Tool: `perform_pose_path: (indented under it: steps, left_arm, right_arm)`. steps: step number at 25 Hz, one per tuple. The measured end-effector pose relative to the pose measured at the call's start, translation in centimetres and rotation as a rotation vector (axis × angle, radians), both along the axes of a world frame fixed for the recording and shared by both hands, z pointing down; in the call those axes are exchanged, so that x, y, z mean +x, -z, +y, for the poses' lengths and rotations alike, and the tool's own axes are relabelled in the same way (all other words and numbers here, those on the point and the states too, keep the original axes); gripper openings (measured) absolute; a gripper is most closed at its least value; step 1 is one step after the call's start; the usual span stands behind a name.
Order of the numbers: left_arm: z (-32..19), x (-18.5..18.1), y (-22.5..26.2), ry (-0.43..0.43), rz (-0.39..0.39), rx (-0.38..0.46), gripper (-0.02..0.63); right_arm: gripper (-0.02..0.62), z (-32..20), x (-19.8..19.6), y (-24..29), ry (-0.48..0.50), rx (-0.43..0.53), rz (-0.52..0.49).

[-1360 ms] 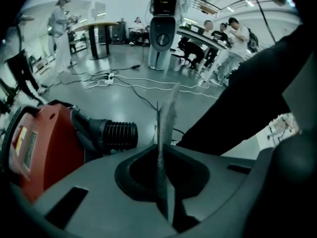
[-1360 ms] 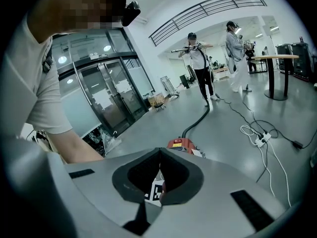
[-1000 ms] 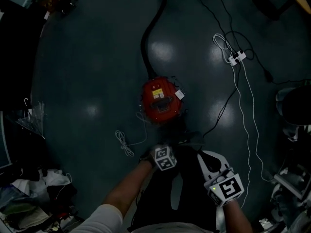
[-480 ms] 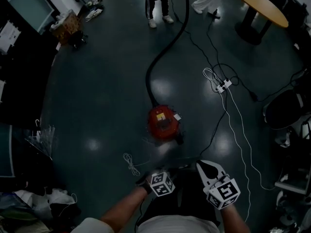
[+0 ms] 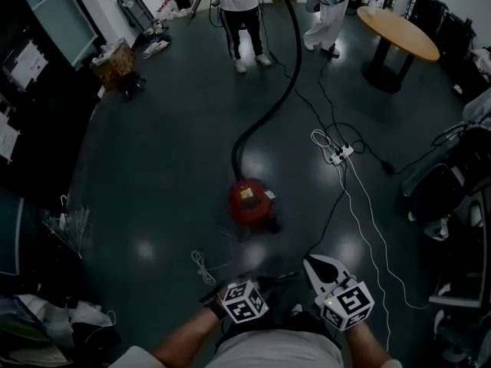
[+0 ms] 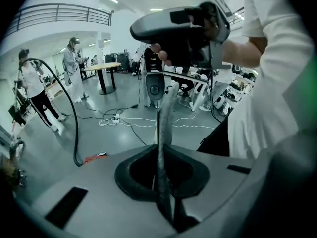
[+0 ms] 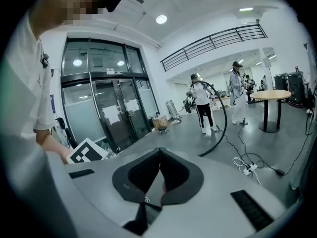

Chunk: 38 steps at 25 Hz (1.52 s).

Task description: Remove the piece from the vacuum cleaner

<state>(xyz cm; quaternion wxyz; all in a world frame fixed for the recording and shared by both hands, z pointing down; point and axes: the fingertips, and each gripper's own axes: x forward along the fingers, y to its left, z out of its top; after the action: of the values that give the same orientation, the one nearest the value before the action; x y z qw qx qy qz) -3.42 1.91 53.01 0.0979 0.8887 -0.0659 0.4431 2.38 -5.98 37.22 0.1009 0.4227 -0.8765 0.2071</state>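
The red vacuum cleaner (image 5: pixel 249 202) stands on the dark floor (image 5: pixel 153 152), well apart from both tools and ahead of the person. Its black hose (image 5: pixel 278 102) rises from the back of the body and curves away toward two people (image 5: pixel 239 14) standing at the far end of the room. A white power strip (image 5: pixel 337 156) lies to the right of the vacuum cleaner, with thin cables trailing across the floor near it.

The left hand-held gripper (image 6: pixel 166 113) is clenched, its jaws pressed together into one thin line with nothing between them. The right hand-held gripper (image 7: pixel 159 155) is likewise clenched on nothing, its jaws meeting at the tips. Both are held low, close to the person's body, side by side, the left one's marker cube (image 5: pixel 244 300) just left of the right one's (image 5: pixel 347 303).

The head view is dim, and the removable piece cannot be told apart from the vacuum cleaner's body; it may be the pale patch on top.
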Motion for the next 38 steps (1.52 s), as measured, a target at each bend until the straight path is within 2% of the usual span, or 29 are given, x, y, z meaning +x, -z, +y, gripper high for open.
perform_pose_path:
  steps: [9,17,22,31,38]
  left_arm:
    - [7.8,5.8,7.5,0.139,0.043,0.037,0.026]
    - [14.8,9.3,10.9,0.177,0.077,0.037,0.026]
    - [16.8,9.3,12.1,0.181,0.093,0.026,0.026]
    - [17.2,6.9,13.2,0.170,0.074,0.059,0.026]
    - [17.5,7.1,12.8,0.160,0.073,0.060,0.026]
  right_arm:
    - [0.017,10.6,5.1,4.4,0.055,0.037,-0.002]
    - [0.017,17.2,7.3,6.2,0.096,0.039,0.000]
    - [0.017,18.8,6.4,7.4,0.125,0.052,-0.004]
    - [0.017,19.6,3.5,8.1,0.172,0.079,0.017]
    - [0.015,20.2,3.6,7.7,0.166,0.072,0.026]
